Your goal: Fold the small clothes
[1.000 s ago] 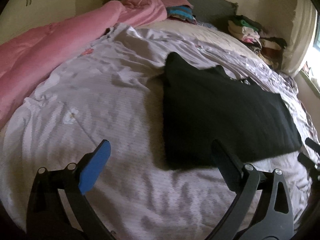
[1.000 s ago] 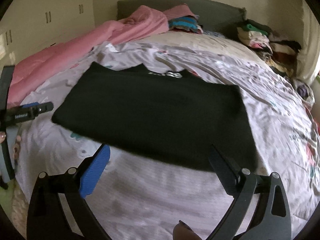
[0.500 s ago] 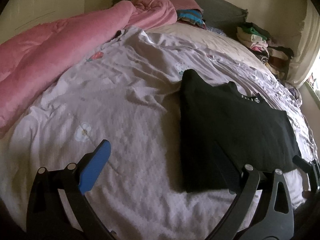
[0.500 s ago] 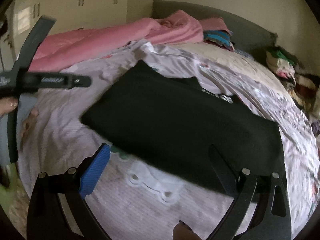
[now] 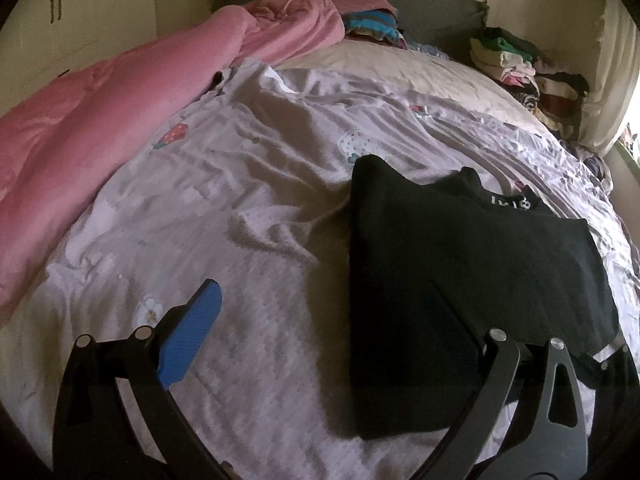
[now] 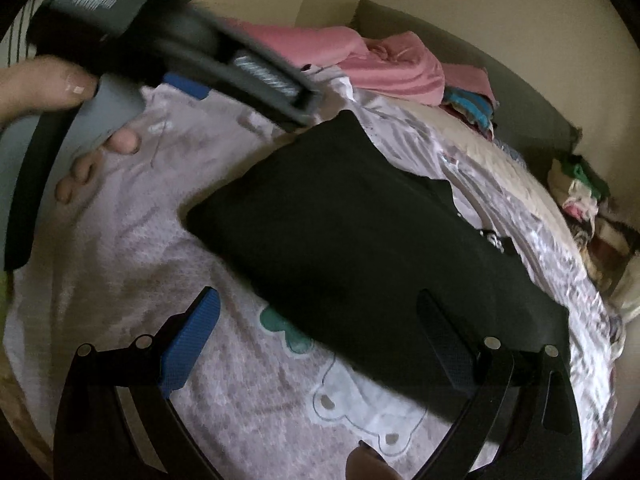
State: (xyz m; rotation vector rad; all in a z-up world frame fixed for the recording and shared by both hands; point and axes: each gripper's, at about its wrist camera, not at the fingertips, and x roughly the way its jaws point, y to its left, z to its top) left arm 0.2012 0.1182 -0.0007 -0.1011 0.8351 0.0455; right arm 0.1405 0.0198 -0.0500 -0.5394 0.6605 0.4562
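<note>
A black shirt [image 5: 460, 272] lies flat on the pale patterned bedsheet [image 5: 240, 200], sleeves folded in so it forms a rectangle, collar at the far side. My left gripper [image 5: 320, 292] is open and empty above the sheet, its right finger over the shirt's near left corner. My right gripper [image 6: 316, 304] is open and empty over the shirt's [image 6: 360, 240] near edge. The left gripper's body and the hand holding it show at the upper left of the right wrist view [image 6: 180, 52].
A pink duvet [image 5: 100, 120] is bunched along the bed's left side. Folded clothes are stacked at the far right [image 5: 520, 68] and by the grey headboard [image 5: 372, 24]. Cupboard doors [image 5: 80, 0] stand behind on the left.
Both grippers have swung to the left across the bed and stayed open. The left gripper now fills the upper left of the right wrist view. The shirt has not moved.
</note>
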